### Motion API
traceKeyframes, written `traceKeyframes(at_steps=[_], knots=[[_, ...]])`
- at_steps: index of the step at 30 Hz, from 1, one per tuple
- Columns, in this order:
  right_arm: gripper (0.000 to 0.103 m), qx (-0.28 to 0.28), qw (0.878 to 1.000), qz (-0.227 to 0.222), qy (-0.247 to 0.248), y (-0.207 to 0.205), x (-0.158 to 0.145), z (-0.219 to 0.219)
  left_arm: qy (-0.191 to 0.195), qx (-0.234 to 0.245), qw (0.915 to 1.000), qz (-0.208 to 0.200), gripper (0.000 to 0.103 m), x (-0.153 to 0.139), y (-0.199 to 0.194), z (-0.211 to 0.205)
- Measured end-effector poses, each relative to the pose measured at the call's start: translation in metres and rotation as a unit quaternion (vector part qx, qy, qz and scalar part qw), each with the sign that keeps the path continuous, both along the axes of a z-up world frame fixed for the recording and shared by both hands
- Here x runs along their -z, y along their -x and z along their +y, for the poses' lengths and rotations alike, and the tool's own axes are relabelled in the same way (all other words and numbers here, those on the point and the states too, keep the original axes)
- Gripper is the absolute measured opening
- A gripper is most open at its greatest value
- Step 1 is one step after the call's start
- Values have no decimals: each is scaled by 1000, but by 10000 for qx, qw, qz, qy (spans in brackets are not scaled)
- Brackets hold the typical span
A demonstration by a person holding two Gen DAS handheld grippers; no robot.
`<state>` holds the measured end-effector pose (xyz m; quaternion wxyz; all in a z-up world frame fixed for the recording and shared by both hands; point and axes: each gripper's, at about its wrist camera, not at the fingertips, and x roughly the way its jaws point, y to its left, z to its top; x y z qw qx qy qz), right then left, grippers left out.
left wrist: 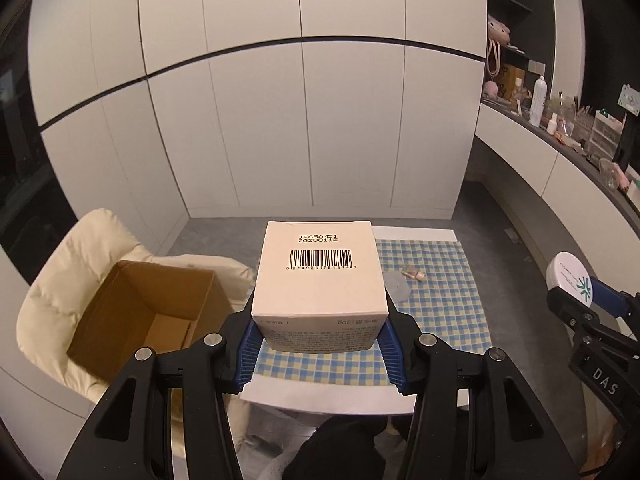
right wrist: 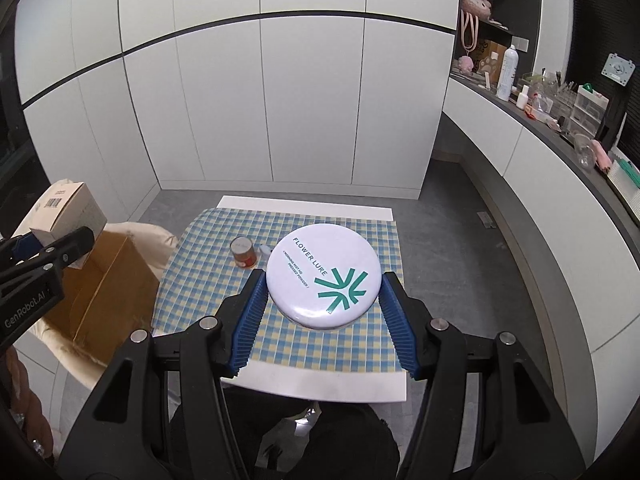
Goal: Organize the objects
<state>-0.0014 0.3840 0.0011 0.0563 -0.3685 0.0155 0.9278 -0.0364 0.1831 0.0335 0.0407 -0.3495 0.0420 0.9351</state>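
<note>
Both hands are carrying items toward storage, so the step in hand looks like the transfer stage of the tidying: each item is already lifted off the surface (right wrist: 312, 384), a white tabletop under a blue-and-yellow checked cloth (right wrist: 208, 280). The left tongs (left wrist: 320, 344) are clenching a small white cardboard carton with a barcode (left wrist: 320, 276), their blue ribbed pads (left wrist: 250, 350) pressing on its two side faces; the carton is hanging above the surface's left edge, near the open brown cardboard box (left wrist: 152, 308) that is sitting on a cream padded chair (left wrist: 80, 256). The carton is nearly cubic, with no clear long axis; its barcoded face is tilting up toward the camera. The right tongs (right wrist: 324, 308) are grasping a flat round white compact printed with green lettering (right wrist: 322, 276) by its rim, above the middle of the cloth; its printed face is looking upward, slightly tilted, its broad plane lying across the tongs. A small amber jar (right wrist: 244, 252) is waiting on the cloth. The next move likely calls for bringing the carton over the box's opening, lowering it inside, then releasing; the compact would be following
</note>
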Motion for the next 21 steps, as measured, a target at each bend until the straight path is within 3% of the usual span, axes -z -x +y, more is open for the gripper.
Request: traceKeyframes(at_steps=[6, 17, 21], knots=[[60, -98, 9998, -123, 130, -33, 11, -8, 47, 123, 9999, -37, 52, 8, -32, -3], [60, -186, 9987, -405, 238, -85, 43, -10, -112, -80, 9997, -195, 52, 26, -72, -34], [60, -156, 9987, -429, 234, -98, 48, -7, 44, -89, 9998, -159, 52, 30, -86, -39]])
